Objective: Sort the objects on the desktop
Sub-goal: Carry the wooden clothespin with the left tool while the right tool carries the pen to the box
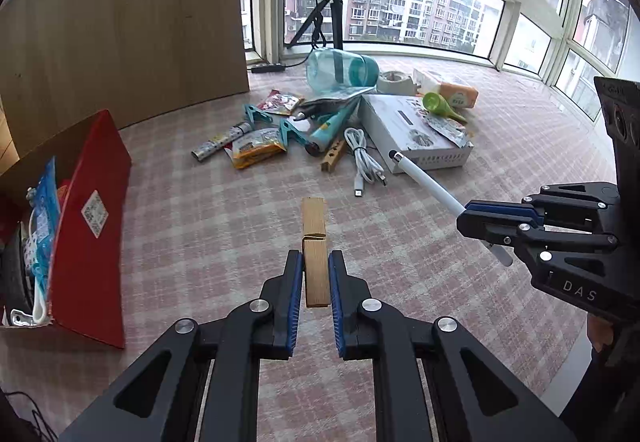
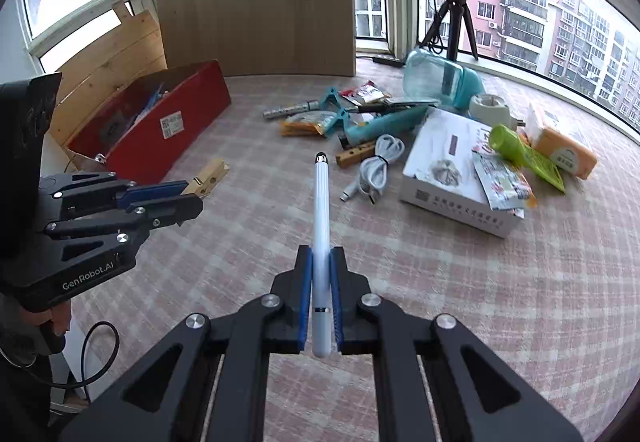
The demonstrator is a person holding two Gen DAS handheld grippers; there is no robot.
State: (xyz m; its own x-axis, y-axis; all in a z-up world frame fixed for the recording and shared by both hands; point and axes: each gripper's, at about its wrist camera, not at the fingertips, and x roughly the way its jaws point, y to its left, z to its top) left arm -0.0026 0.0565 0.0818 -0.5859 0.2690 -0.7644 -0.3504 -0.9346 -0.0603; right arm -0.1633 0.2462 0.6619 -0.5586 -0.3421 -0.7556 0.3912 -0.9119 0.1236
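Left gripper (image 1: pixel 316 274) clamps a wooden clothespin (image 1: pixel 314 242) pointing to 12 o'clock; right gripper (image 2: pixel 321 274) clamps a white stylus (image 2: pixel 322 242) likewise. Red box (image 1: pixel 92 226), at 9 o'clock, holds what seem blue packets (image 1: pixel 42 217).

We are counting two tan wooden clothespins (image 1: pixel 315 242) — one more is lying (image 1: pixel 333 155) in the pile — and two teal plastic clips (image 1: pixel 256 113). We are seeing one white stylus pen (image 2: pixel 322 226), one coiled white cable (image 1: pixel 362 155), one red cardboard box (image 1: pixel 90 234), one white flat box (image 1: pixel 416 139) and one clear teal bottle (image 1: pixel 340 67).
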